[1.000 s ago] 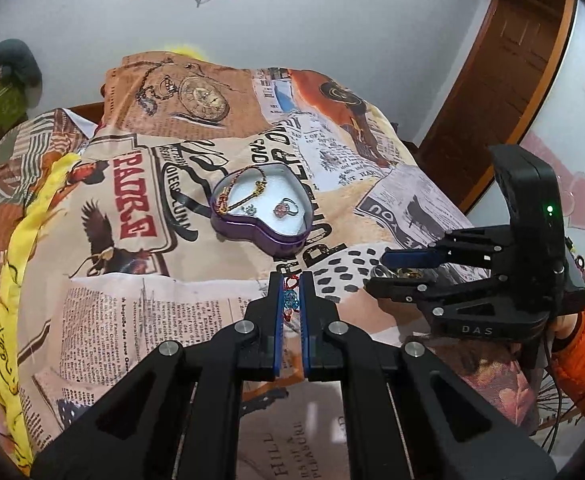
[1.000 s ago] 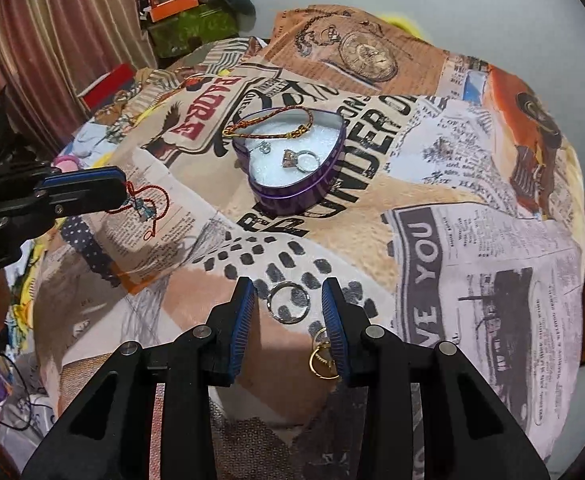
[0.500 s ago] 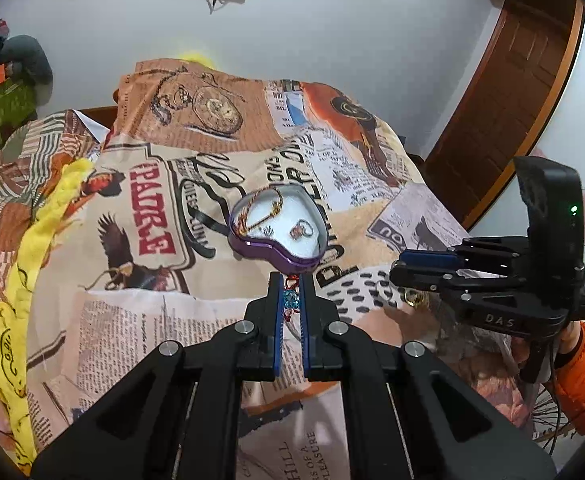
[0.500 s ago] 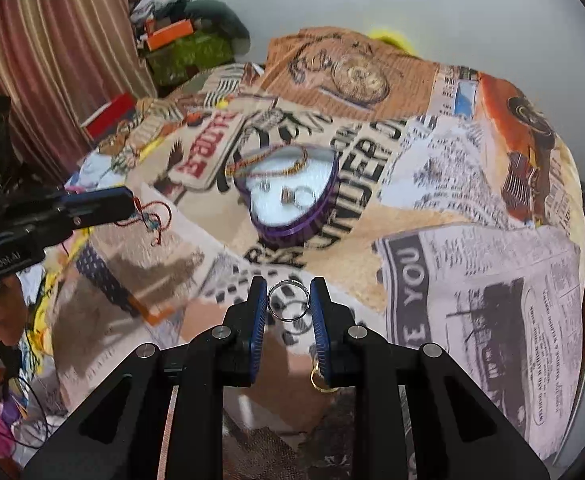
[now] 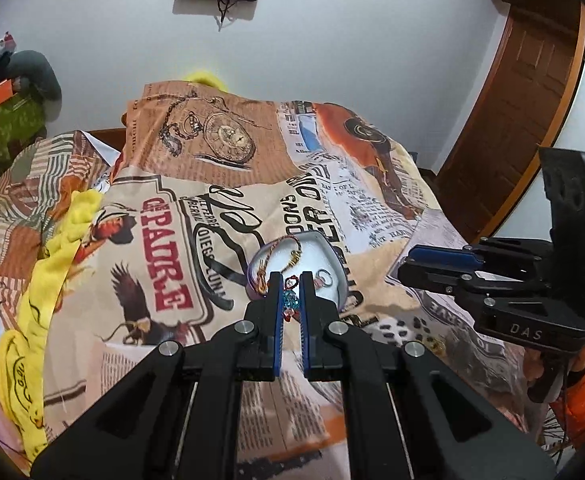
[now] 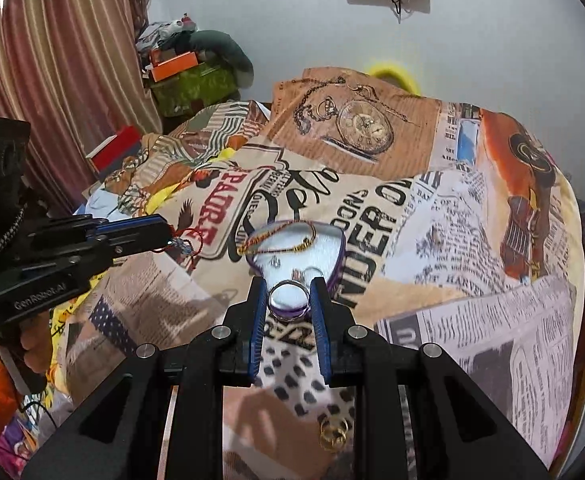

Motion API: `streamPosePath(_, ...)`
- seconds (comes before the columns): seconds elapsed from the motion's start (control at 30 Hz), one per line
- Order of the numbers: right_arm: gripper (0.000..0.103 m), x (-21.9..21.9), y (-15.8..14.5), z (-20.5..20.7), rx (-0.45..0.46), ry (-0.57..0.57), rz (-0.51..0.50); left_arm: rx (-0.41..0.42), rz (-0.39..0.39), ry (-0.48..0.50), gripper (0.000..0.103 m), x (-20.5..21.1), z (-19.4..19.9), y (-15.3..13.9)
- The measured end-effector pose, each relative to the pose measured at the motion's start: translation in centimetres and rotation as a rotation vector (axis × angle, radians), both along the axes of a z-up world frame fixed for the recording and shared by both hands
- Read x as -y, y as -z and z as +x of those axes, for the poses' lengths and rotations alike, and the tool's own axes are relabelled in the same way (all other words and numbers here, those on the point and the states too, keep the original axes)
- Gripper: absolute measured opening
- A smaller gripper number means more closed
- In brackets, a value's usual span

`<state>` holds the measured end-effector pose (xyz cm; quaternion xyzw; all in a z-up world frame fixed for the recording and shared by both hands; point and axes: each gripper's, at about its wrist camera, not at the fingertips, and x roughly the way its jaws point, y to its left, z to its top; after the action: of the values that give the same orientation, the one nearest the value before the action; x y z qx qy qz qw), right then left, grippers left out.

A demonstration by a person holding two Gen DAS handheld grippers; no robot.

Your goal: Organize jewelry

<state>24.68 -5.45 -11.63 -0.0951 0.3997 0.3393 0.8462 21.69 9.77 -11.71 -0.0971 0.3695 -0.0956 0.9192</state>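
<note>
A purple heart-shaped box [image 5: 332,256] [image 6: 338,248] with a white lining sits on the printed bedspread; a gold-and-red chain [image 6: 280,240] and a small ring [image 5: 321,278] lie in it. My left gripper [image 5: 291,280] is shut on a red cord bracelet with blue beads [image 5: 290,300], held just before the box; the bracelet also shows in the right wrist view [image 6: 184,245]. My right gripper [image 6: 288,286] is shut on a silver ring [image 6: 288,298], raised near the box's front edge.
Gold rings [image 6: 334,434] lie on the bedspread [image 6: 432,240] below my right gripper. A yellow cloth [image 5: 48,280] runs along the bed's left side. Boxes and clutter [image 6: 188,76] stand by the curtain. A wooden door [image 5: 532,100] is at right.
My right gripper closed on the silver ring and lifted it off the bedspread. Both grippers rose and moved toward the heart box; the left still holds the bracelet.
</note>
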Motion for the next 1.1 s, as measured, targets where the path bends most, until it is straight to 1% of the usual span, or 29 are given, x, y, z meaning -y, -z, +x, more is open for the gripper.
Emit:
streamPosePath(0.27,0.02,-1.1,0.4,1.9,-0.012,0.002,0.001,-0.025,0.02,0.0,0.006,0.0,3.0,1.1)
streamPosePath(0.63,0.02,-2.2,2.2,4.7,-0.05,0.013,-0.016,-0.04,0.061,0.024,0.006,1.1,6.2,2.6)
streamPosePath(0.77,0.02,-2.7,2.9,5.5,-0.066,0.017,-0.04,-0.063,0.076,0.043,0.006,1.7,7.2,3.4)
streamPosePath(0.97,0.02,-2.9,4.0,6.3,-0.099,0.006,-0.059,-0.113,0.056,0.061,0.006,1.8,8.7,4.6)
streamPosePath(1.1,0.02,-3.0,4.6,6.6,-0.104,0.001,-0.073,-0.125,0.057,0.068,0.006,1.6,9.0,4.9)
